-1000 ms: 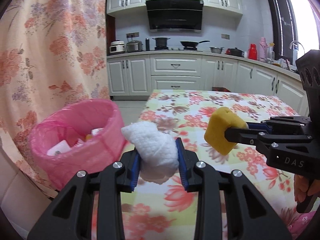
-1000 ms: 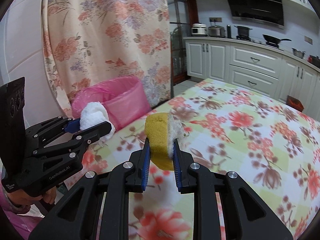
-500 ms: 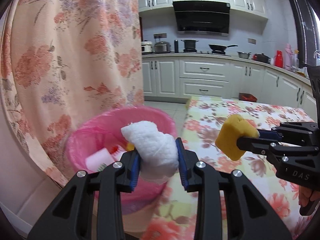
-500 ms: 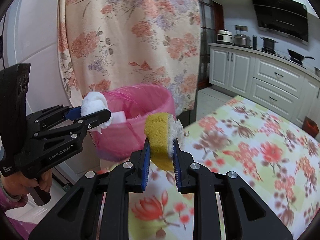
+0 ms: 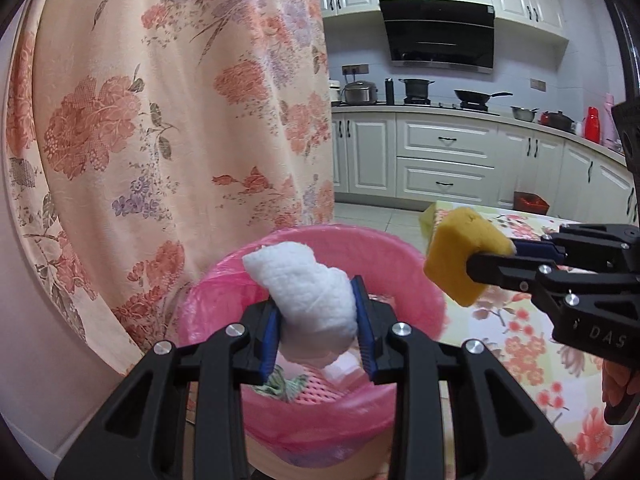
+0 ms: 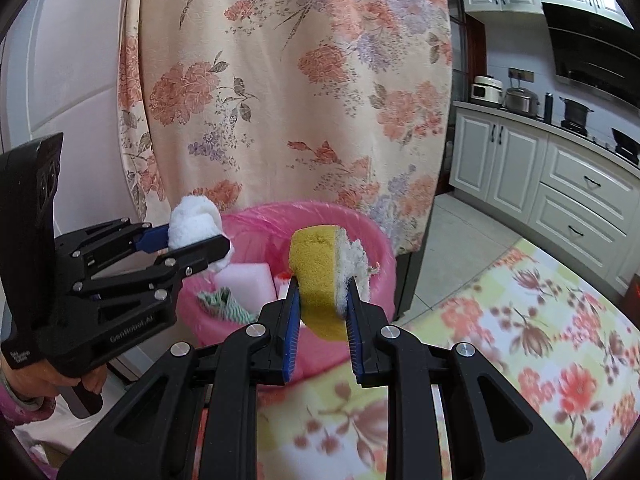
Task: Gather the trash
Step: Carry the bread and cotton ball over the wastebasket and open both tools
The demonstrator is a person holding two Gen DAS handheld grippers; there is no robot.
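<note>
Right wrist: pink bin (image 6: 372, 248) with white block (image 6: 246, 284), striped rag (image 6: 224, 304).

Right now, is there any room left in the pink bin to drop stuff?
Yes: the pink bin is bare along its back wall, by the curtain. Its near-left side is crowded with a white block and green-striped cloth.

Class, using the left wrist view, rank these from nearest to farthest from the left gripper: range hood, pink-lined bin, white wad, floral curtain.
1. white wad, clamped in the left gripper.
2. pink-lined bin, just below and ahead.
3. floral curtain, behind the bin, left.
4. range hood, on the far kitchen wall, upper right.
</note>
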